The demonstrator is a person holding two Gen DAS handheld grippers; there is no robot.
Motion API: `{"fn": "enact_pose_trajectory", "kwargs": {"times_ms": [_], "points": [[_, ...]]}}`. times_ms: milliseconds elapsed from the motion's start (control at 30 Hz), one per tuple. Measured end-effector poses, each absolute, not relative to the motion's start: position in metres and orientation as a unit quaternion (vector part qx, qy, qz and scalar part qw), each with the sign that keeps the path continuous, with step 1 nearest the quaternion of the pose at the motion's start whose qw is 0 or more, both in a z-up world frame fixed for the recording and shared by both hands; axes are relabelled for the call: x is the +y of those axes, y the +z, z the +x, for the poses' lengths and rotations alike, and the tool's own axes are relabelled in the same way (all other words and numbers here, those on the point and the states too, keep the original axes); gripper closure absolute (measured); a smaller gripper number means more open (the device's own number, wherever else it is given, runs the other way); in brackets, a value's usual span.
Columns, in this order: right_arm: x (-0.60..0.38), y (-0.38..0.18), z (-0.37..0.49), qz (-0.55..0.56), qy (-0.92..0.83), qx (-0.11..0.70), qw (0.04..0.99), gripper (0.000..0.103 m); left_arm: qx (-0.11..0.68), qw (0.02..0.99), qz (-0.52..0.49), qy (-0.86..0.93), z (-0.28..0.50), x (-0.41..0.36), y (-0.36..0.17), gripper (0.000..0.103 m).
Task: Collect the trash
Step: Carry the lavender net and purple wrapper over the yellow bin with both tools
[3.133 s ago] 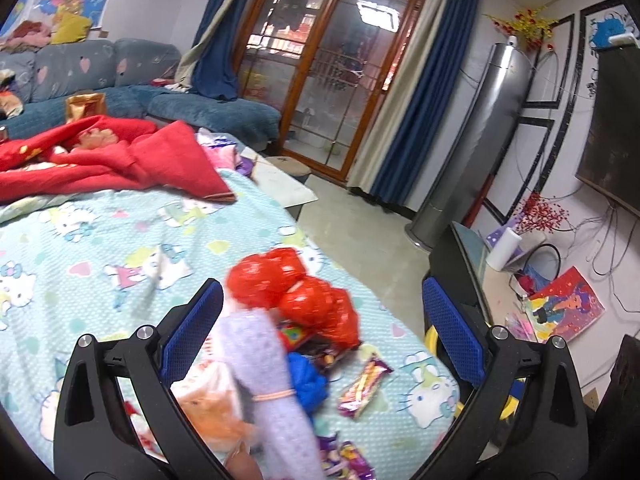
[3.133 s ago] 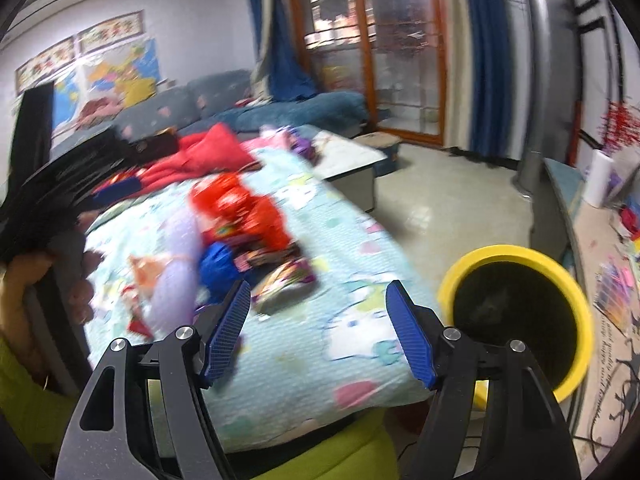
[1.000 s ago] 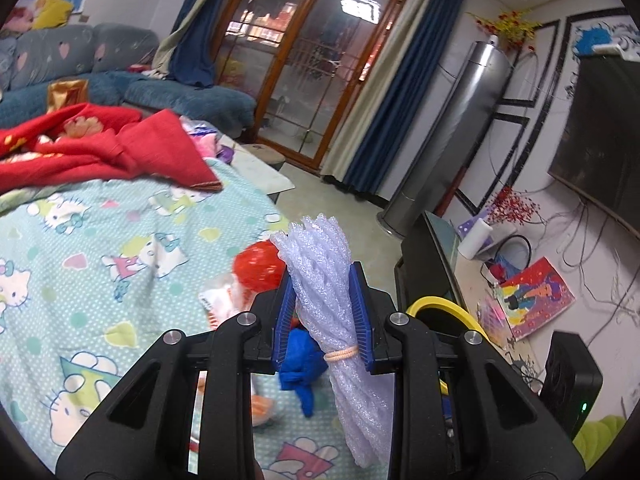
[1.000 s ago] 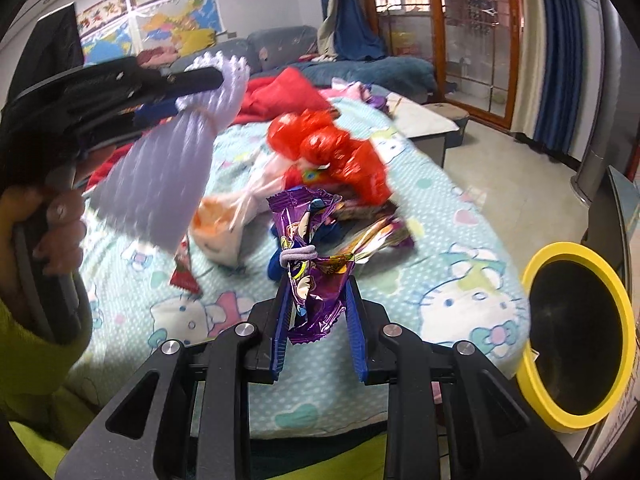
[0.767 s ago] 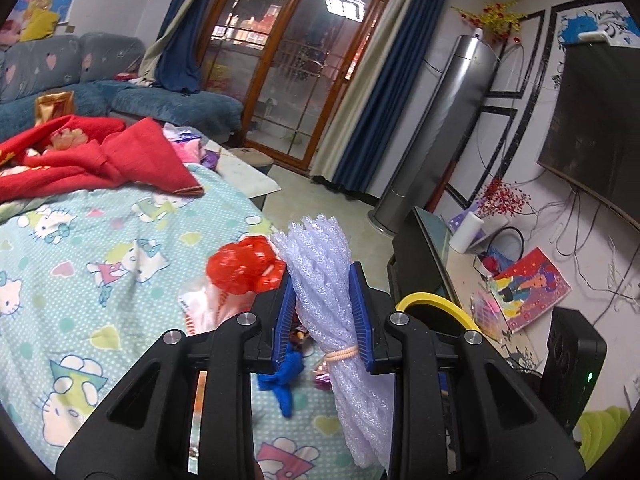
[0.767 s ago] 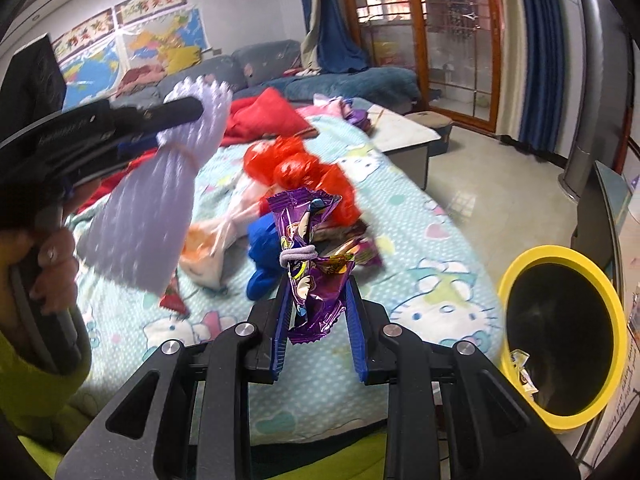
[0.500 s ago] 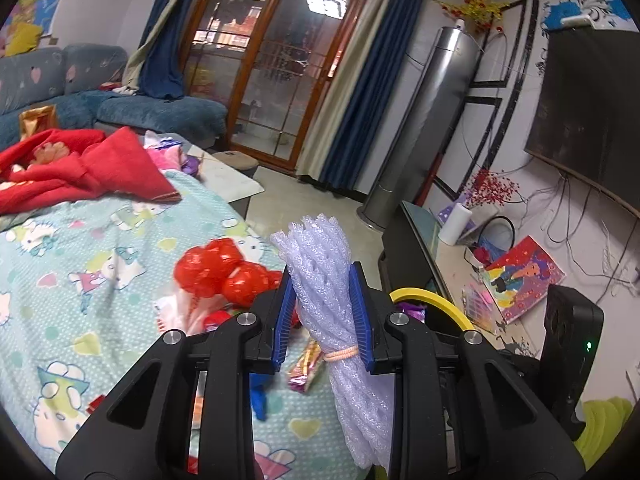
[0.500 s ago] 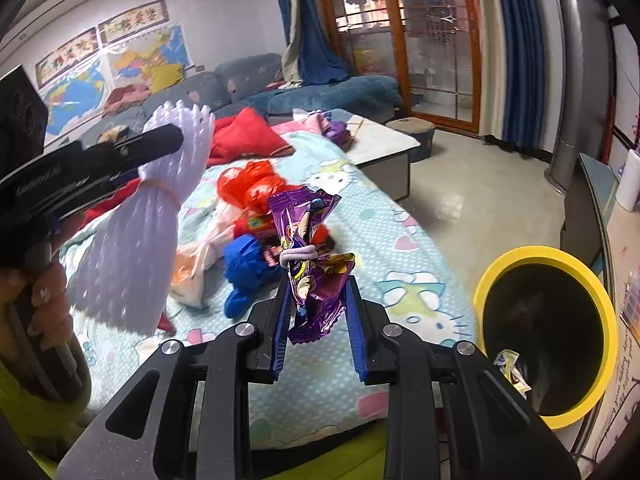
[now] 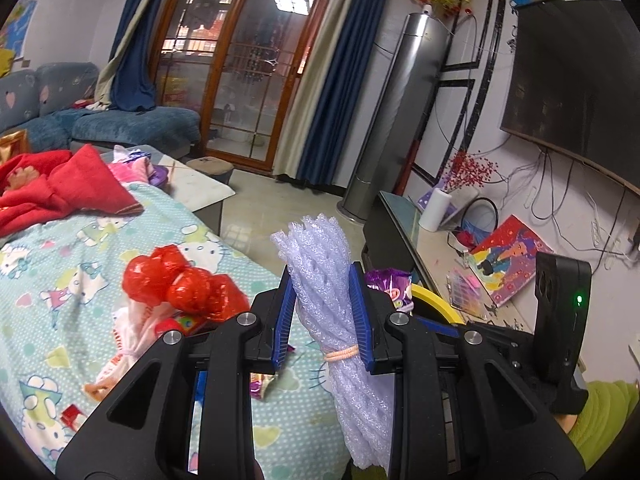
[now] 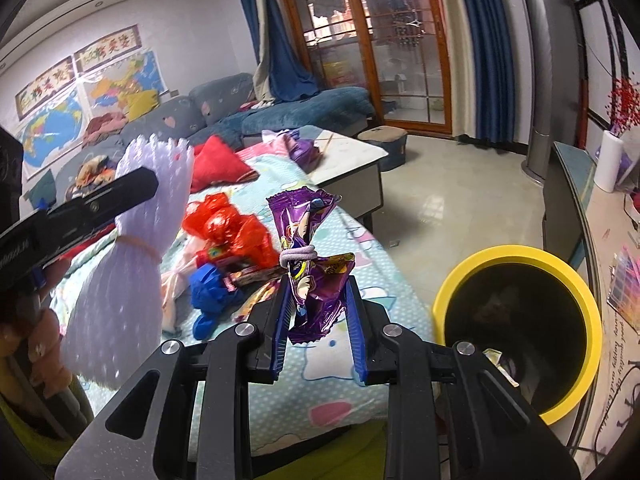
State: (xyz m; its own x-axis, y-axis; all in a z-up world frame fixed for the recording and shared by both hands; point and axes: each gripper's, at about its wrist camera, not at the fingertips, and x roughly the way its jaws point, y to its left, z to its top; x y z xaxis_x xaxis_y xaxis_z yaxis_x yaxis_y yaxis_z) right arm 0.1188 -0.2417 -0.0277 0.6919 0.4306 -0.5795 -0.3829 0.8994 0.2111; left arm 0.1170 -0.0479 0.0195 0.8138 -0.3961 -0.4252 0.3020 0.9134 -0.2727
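Above patterned bedspread point(image 10: 360, 240), left tongs point(image 9: 322, 312) clamp foam netting point(image 9: 320, 264), right tongs point(image 10: 316, 316) clamp purple wrapper point(image 10: 316, 280)

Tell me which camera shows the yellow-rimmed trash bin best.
The right wrist view: the trash bin shows its whole yellow rim and dark inside, with some scraps at the bottom. The left wrist view shows only a sliver of rim, hidden behind the left gripper.
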Motion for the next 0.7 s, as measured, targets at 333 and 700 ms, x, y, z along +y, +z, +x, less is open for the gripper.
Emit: {"fn": "enact_pose_trajectory", "kwargs": {"times_ms": [333,700], "points": [[-0.284,-0.029,0.131,0.067,0.173,0.319,0.929,0.078,0.242,0.944,-0.082,-0.208,0.122,-0.078,0.016,0.082],[-0.328,-0.038,0.136,0.104,0.120,0.326,0.932,0.078,0.246,0.938,-0.063,-0.237,0.129,-0.116,0.006,0.082]]}}
